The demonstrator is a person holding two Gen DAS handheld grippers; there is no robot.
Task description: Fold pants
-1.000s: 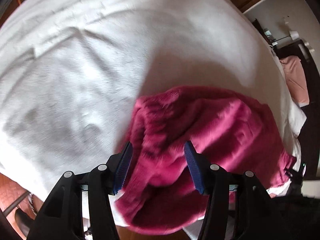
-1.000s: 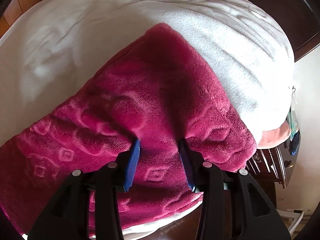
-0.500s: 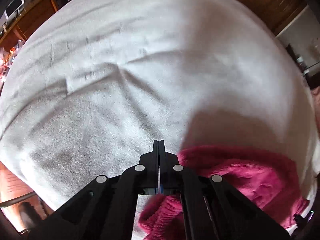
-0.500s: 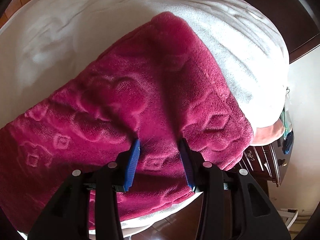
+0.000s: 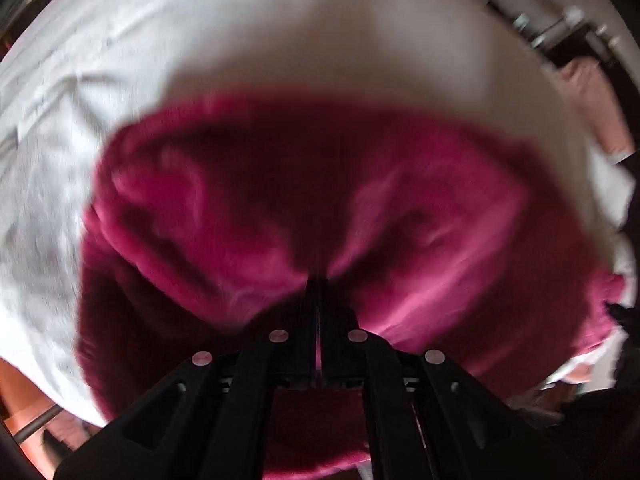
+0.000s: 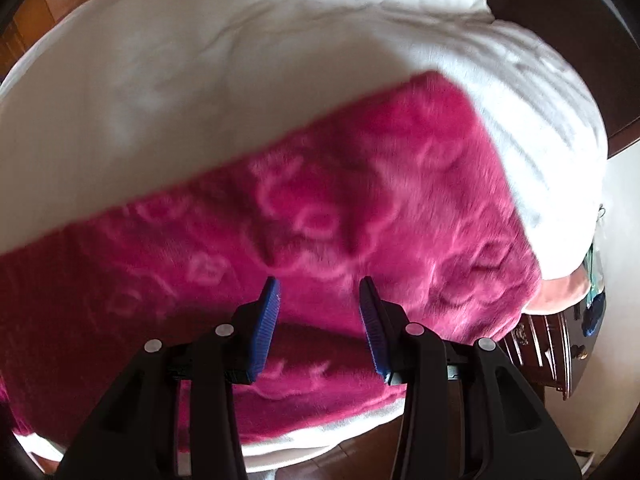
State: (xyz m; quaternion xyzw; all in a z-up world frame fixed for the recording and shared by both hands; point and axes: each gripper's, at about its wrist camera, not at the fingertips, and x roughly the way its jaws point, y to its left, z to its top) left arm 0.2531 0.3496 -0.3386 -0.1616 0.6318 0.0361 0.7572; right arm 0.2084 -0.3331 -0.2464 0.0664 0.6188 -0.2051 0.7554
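Observation:
The magenta fleece pants [image 6: 360, 184] with an embossed pattern lie on a white bed cover [image 6: 200, 80]. In the left wrist view the pants [image 5: 420, 200] are blurred and bunch toward my left gripper [image 5: 318, 280], which is shut on a pinch of the fabric. My right gripper [image 6: 318, 284] is open, its blue pads [image 6: 266, 320] just above the pants near the bed's near edge, holding nothing.
The white bed cover [image 5: 280, 32] spreads beyond the pants. A pink pillow [image 6: 560, 288] and dark wooden furniture [image 6: 540, 344] sit at the right. Wooden floor [image 6: 352, 444] shows below the bed edge. Dark furniture [image 5: 568, 40] stands at the far right.
My left gripper closed, then moved onto the pants and now pinches the fabric, lifting it. My right gripper stays open; the pants have shifted under it.

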